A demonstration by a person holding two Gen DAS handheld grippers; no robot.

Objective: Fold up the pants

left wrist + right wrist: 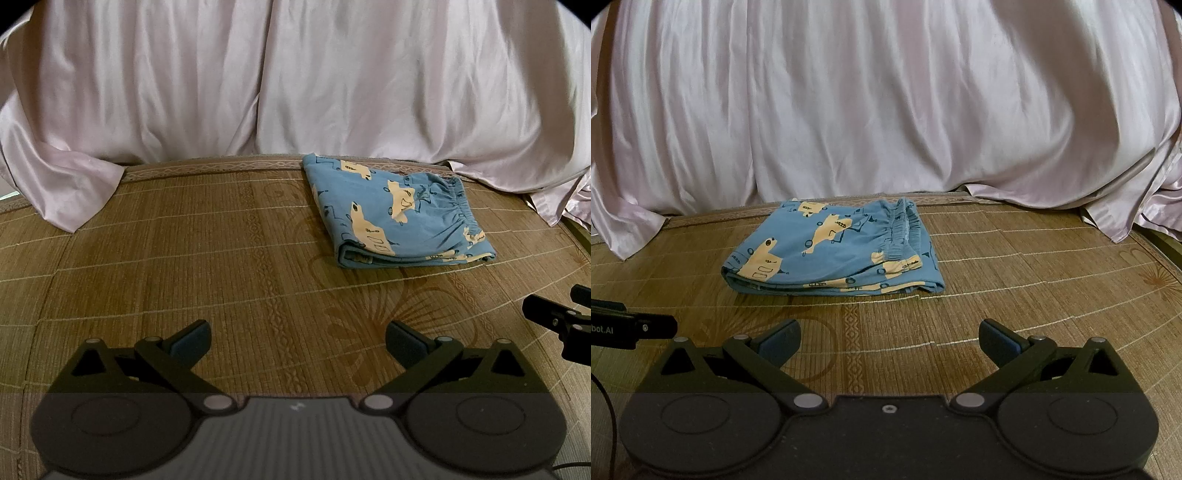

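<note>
Pants (pixel 833 251) folded on mat (pixel 1015 295)

Right gripper (pixel 565 317) mostly cut off, print perhaps "bot.AI"

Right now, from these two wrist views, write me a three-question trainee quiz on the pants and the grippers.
1. True or false: the pants lie folded on the woven mat.
2. Which gripper holds fabric? A) left gripper B) right gripper C) neither
3. Fill in: the elastic waistband sits toward the pants' ___ side in the right wrist view.

Key: 1 true; 2 C, both stand open and apart from the pants; 3 right.
</note>
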